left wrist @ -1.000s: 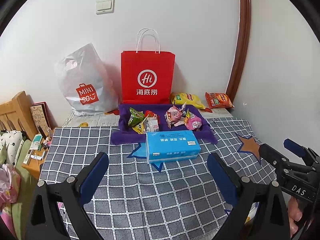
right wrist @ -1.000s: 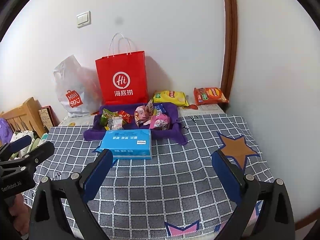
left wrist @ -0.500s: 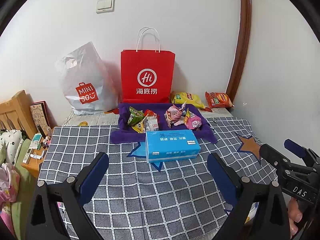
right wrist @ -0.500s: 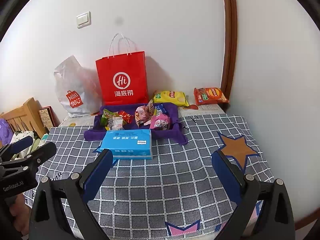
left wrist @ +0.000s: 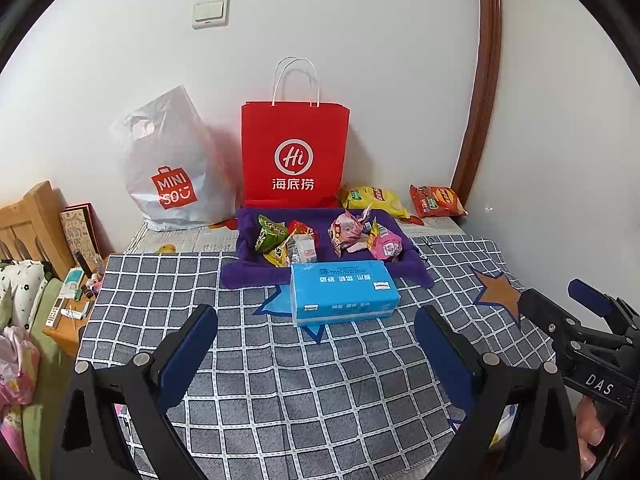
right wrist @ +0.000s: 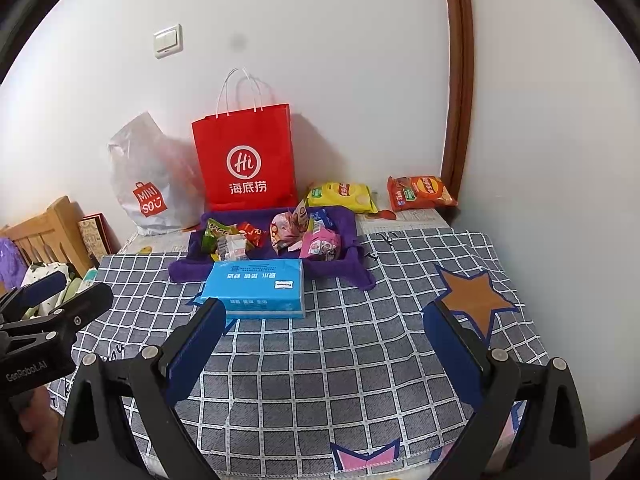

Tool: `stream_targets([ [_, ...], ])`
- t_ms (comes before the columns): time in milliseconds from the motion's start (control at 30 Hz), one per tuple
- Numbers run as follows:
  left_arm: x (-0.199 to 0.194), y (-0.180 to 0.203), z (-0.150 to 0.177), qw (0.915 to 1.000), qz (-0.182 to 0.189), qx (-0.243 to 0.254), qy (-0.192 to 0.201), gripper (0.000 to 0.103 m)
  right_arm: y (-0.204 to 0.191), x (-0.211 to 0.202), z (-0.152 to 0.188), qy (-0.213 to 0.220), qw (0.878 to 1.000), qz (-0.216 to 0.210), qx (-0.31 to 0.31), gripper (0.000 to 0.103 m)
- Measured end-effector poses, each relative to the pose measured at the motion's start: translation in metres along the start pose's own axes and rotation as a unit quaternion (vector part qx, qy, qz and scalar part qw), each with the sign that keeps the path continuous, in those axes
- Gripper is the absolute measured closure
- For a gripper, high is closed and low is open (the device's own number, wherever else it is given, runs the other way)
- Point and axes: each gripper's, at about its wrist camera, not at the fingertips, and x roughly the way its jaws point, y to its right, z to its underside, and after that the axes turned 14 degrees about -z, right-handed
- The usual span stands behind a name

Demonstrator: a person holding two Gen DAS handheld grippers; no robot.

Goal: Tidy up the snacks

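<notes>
Snacks (left wrist: 328, 236) lie heaped on a purple cloth tray (left wrist: 248, 272) at the centre of both wrist views, toward the back of the surface (left wrist: 280, 380), which wears a grey checked cloth with star patches. A blue tissue pack (left wrist: 344, 294) sits just in front of the tray, touching its near edge, between the tray and both grippers. Behind the tray a red paper bag (left wrist: 295, 156) stands upright against the wall, with a grey plastic shopping bag (left wrist: 172, 168) to its left. A yellow chip bag (left wrist: 374, 200) and an orange chip bag (left wrist: 438, 201) lie flat on newspaper at centre right, apart from the tray. The left gripper (left wrist: 316, 344) hangs low in its frame, jaws spread wide and holding nothing; the right gripper (right wrist: 324, 340) does likewise, jaws wide and empty. Both hover over bare checked cloth, well short of the tissue pack. A wooden headboard (left wrist: 28, 228) and bedding fill the left edge.
</notes>
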Motion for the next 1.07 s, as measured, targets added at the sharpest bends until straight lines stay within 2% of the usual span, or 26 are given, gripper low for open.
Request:
stream_targets([
  [833, -0.0011, 0.0011, 0.0004, 1.0000, -0.001, -0.002, 0.000, 0.003, 0.0009, -0.0050, 0.0013, 0.004, 1.000, 0.003, -0.003, 0.005],
  [1067, -0.0017, 0.0046, 0.0007, 0.9999, -0.015, 0.001, 0.000, 0.003, -0.0003, -0.0058, 0.0022, 0.005, 1.000, 0.001, -0.003, 0.005],
])
